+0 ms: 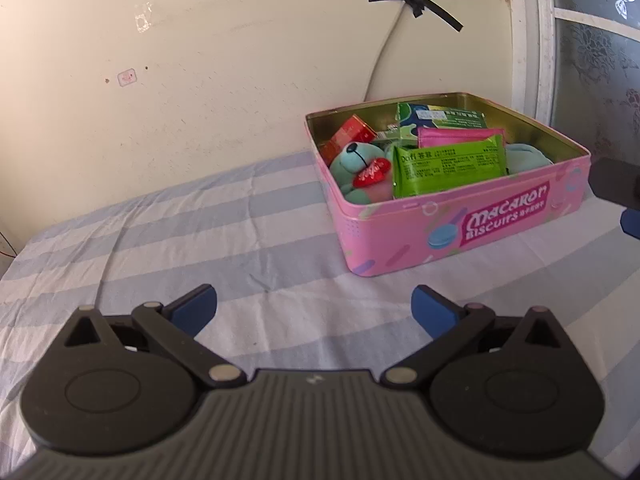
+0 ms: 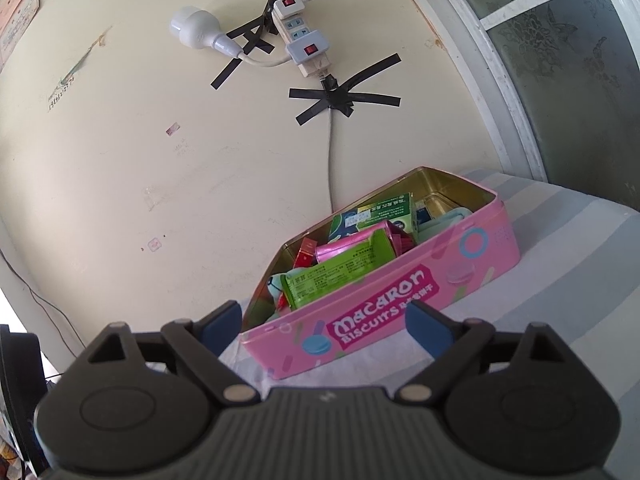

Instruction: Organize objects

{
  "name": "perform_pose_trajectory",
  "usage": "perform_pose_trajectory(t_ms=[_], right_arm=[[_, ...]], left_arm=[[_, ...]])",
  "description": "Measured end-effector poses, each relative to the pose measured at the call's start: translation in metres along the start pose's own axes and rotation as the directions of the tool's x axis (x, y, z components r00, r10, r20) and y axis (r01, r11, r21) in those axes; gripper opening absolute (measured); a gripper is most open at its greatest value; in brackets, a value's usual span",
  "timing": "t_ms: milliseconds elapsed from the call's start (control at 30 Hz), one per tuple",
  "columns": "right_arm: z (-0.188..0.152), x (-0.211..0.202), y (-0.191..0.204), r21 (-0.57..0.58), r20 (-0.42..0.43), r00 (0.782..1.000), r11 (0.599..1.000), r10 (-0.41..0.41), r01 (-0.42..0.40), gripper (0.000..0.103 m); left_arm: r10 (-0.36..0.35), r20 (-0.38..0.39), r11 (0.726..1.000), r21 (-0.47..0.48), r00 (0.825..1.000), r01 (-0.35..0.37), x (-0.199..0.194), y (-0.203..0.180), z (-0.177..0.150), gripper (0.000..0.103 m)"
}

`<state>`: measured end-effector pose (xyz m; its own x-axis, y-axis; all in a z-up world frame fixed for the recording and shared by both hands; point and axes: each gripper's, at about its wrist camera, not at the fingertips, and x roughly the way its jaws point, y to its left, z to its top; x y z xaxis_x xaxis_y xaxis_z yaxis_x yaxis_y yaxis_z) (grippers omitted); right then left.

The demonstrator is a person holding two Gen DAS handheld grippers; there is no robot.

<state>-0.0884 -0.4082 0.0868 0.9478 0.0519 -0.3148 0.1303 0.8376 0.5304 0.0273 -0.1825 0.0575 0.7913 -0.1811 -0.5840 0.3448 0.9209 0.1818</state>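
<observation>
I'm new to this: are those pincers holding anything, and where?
Nothing is held. The left gripper and right gripper are both open and bare; the pink tin sits untouched.

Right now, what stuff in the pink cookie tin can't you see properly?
- Teddy bear: left wrist view, its body is behind the green packet; right wrist view shows only a sliver.
- Tin bottom: both views, buried under the contents.
- Red box: partly hidden; its label is too small to read.
</observation>
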Motion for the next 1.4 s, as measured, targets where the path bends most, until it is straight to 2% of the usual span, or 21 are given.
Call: perform_pose_trajectory(t_ms=[467, 1400], right_arm=[[-0.003, 0.001, -0.01, 0.025, -0.01, 1.0, 1.0, -0.013, 0.013, 0.093], [-0.008, 0.007, -0.021, 0.052, -0.026, 0.999, 0.998, -0.025, 0.026, 0.094]], left_arm=[[-0.04, -0.028, 0.997, 0.066, 0.999, 0.042, -0.002, -0.021, -0.014, 0.103], [-0.071, -0.073, 0.994, 0.081, 0.995, 0.077, 0.005, -0.029, -0.019, 0.103]])
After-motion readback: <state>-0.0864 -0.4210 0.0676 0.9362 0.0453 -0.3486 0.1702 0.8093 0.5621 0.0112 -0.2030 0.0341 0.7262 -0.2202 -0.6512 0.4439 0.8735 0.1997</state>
